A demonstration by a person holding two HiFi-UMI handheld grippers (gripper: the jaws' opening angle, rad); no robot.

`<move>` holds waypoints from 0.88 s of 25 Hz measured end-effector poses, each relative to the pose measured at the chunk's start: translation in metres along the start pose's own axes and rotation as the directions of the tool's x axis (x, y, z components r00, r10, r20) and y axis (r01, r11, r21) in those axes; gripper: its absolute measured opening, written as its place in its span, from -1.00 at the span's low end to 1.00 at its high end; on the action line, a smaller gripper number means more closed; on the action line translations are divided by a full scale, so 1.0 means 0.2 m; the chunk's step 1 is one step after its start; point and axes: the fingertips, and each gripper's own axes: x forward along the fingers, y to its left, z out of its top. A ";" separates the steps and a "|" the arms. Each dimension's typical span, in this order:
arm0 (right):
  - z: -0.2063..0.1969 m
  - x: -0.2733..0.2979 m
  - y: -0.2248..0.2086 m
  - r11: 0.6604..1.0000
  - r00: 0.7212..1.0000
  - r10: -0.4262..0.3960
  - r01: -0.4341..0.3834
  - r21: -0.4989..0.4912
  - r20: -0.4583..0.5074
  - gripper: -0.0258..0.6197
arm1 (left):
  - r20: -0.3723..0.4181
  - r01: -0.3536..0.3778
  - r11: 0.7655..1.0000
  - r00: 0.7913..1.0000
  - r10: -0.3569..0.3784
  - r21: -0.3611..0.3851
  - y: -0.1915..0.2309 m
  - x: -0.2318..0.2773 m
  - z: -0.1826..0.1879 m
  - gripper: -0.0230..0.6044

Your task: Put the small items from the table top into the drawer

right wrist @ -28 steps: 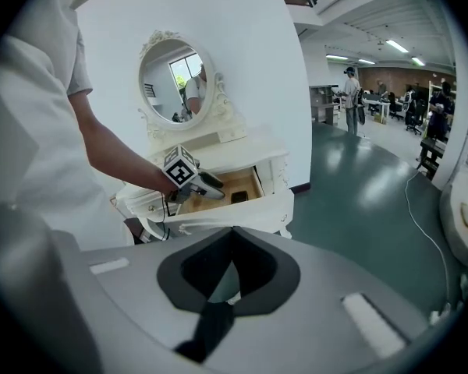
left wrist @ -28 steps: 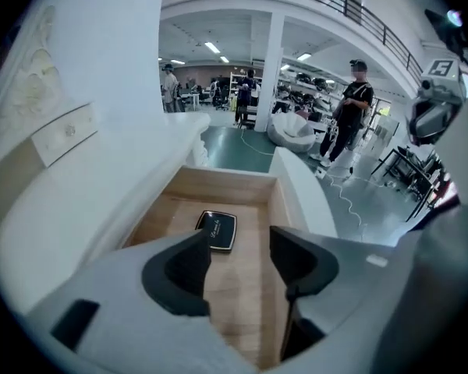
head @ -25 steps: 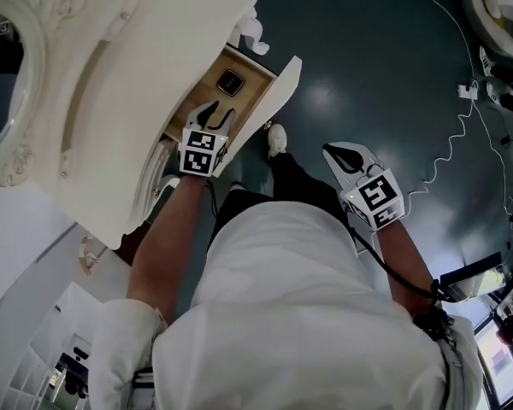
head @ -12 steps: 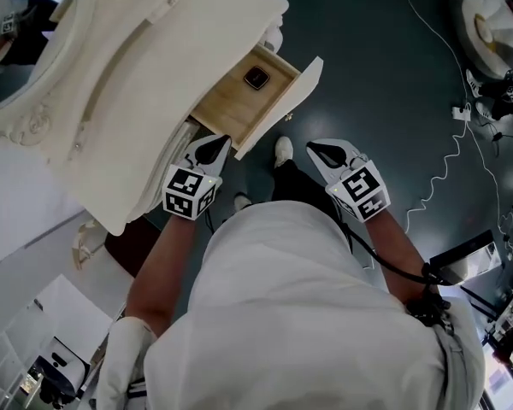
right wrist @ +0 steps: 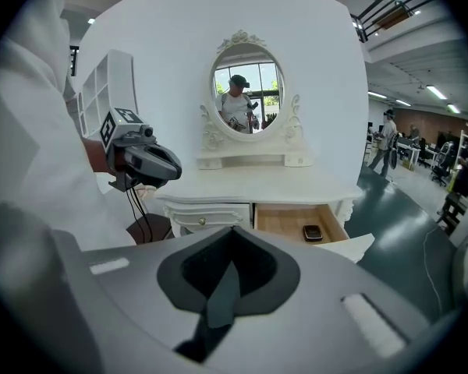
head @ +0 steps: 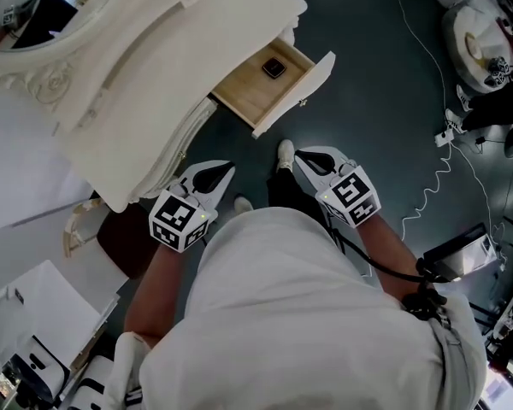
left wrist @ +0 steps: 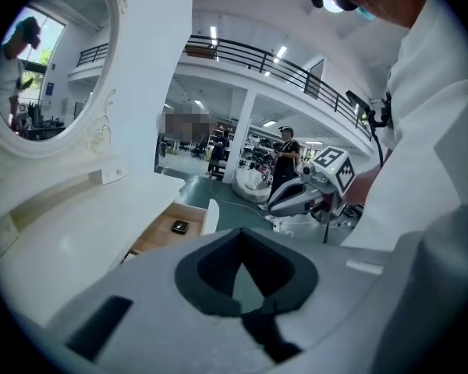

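Dark green flooring (head: 368, 101) lay beneath the white carved desk (head: 179, 49), whose pale wooden drawer (head: 244, 96) stood open with a small flat black item (head: 274, 68) inside. My left tongs (head: 227, 168) and right tongs (head: 303, 157) were closed and empty. I judged the item light and rigid, best pinched by its edges.

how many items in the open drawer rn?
1. A small dark item lies on the floor of the open drawer, near its right wall in the right gripper view. The drawer's rear is under the table top, so more could be hidden.
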 end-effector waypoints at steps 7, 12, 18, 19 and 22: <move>0.02 -0.12 0.41 0.998 1.000 0.013 -0.013 -0.054 -0.006 -0.92 | 0.061 0.007 1.000 0.998 -0.007 -0.002 -0.29 -0.35 -0.06 -0.92; 0.03 -0.13 0.59 0.996 1.000 0.021 -0.021 -0.082 0.000 -0.92 | 0.079 -0.004 1.000 0.997 0.004 0.003 -0.39 -0.50 -0.10 -0.92; 0.05 -0.14 0.74 0.994 1.000 0.027 -0.026 -0.108 0.009 -0.92 | 0.100 -0.009 1.000 0.995 0.008 0.014 -0.46 -0.61 -0.12 -0.92; 0.05 -0.14 0.76 0.994 1.000 0.027 -0.026 -0.110 0.009 -0.92 | 0.104 -0.011 1.000 0.995 0.009 0.015 -0.47 -0.63 -0.13 -0.92; 0.05 -0.14 0.81 0.993 0.999 0.029 -0.027 -0.118 0.015 -0.92 | 0.110 -0.017 1.000 0.994 0.015 0.016 -0.49 -0.67 -0.16 -0.92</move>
